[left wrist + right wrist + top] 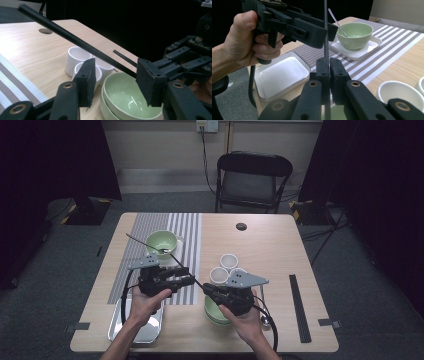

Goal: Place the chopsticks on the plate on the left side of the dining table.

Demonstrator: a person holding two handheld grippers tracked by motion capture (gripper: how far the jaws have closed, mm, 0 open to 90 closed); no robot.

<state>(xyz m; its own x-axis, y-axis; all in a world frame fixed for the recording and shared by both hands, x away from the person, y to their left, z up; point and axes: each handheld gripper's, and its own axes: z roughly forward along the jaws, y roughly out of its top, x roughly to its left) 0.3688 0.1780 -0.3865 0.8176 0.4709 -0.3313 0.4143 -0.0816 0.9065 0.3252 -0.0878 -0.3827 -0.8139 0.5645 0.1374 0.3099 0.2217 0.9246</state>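
2 black claws, grey 3-cornered plates, cables.

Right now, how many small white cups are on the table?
3, clustered right of the striped mat, behind the stacked green bowls: back cup, left cup, right cup, partly hidden behind the right tool.

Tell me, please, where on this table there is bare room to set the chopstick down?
Bare wood lies along the far right of the table, between the dark round hole and the black strip. Crowded: the striped mat with the green bowl, the white cups, the stacked green bowls and the metal tray.
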